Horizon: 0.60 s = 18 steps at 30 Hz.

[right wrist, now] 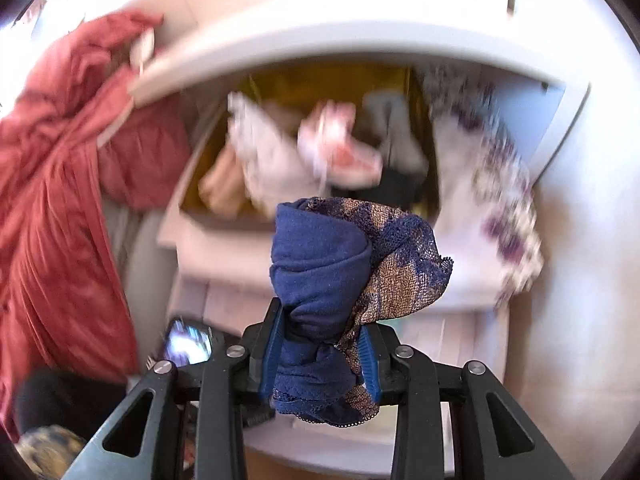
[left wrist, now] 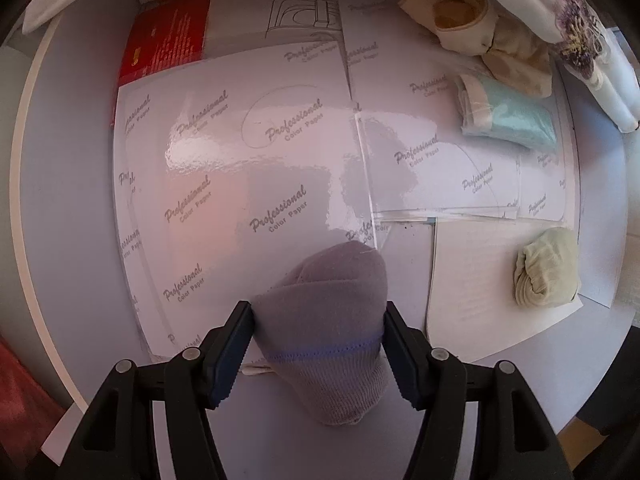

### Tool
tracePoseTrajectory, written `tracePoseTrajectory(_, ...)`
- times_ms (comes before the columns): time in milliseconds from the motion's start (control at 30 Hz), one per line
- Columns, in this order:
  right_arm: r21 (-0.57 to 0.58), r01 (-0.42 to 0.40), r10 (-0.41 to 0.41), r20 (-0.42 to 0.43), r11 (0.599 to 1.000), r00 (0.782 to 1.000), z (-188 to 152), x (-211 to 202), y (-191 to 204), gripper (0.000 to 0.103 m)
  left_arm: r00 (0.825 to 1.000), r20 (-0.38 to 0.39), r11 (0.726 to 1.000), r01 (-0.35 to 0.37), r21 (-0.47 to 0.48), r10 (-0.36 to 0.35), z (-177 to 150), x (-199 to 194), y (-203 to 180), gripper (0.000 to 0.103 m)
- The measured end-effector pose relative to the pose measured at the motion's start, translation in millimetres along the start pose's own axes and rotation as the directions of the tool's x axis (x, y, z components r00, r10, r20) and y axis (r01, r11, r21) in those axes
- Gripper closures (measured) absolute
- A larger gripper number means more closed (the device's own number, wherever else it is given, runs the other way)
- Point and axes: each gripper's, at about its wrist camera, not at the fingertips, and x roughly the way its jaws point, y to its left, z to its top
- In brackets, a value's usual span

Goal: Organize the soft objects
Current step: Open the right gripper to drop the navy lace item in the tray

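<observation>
Both grippers carry rolled soft goods.
The left gripper (left wrist: 320,344) is clamped on a grey rolled sock (left wrist: 328,320) above the glossy paper sheets (left wrist: 240,168); the right gripper (right wrist: 320,354) pinches a navy lace-trimmed garment (right wrist: 332,280) that bulges past its fingertips.

From my left wrist the picture is sharp and evenly lit, with broad white glare across the glossy paper sheets (left wrist: 256,152) and a soft grey shadow just beyond the grey sock (left wrist: 332,320). Fisheye bending curves the tabletop (left wrist: 72,200) rim, and the corners go black. From my right wrist the background is smeared with motion blur and blown out white at the top; only the navy lace garment (right wrist: 344,280) stays crisp.
</observation>
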Motion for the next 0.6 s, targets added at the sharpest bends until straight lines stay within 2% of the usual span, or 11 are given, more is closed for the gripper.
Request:
tracePoseTrajectory(100, -0.016, 0.074, -0.073, 0.047, 0.997, 0.996, 32.3, -8.7, -7.8, 0.068, 1.0, 0.0, 1.0, -0.003, 0.004, 0.003, 1.1, -0.4, 0.8, 0.039)
tracePoseTrajectory(267, -0.03, 0.192, -0.191, 0.043, 0.981, 0.981, 80.4, 16.8, -23.7, 0.068, 1.0, 0.003, 1.0, -0.005, 0.008, 0.005, -0.8, 0.3, -0.1, 0.039)
tracePoseTrajectory(433, -0.055, 0.265, -0.265, 0.015, 0.963, 0.964, 108.7, 50.3, -30.8, 0.068, 1.0, 0.003, 1.0, -0.008, 0.008, 0.008, -2.4, 0.5, -2.0, 0.039)
tracePoseTrajectory(600, -0.113, 0.3, -0.3, 0.016, 0.947, 0.954, 121.2, 76.4, -23.3, 0.069, 1.0, 0.004, 1.0, -0.011, 0.006, 0.011, -3.2, 1.1, -3.0, 0.039)
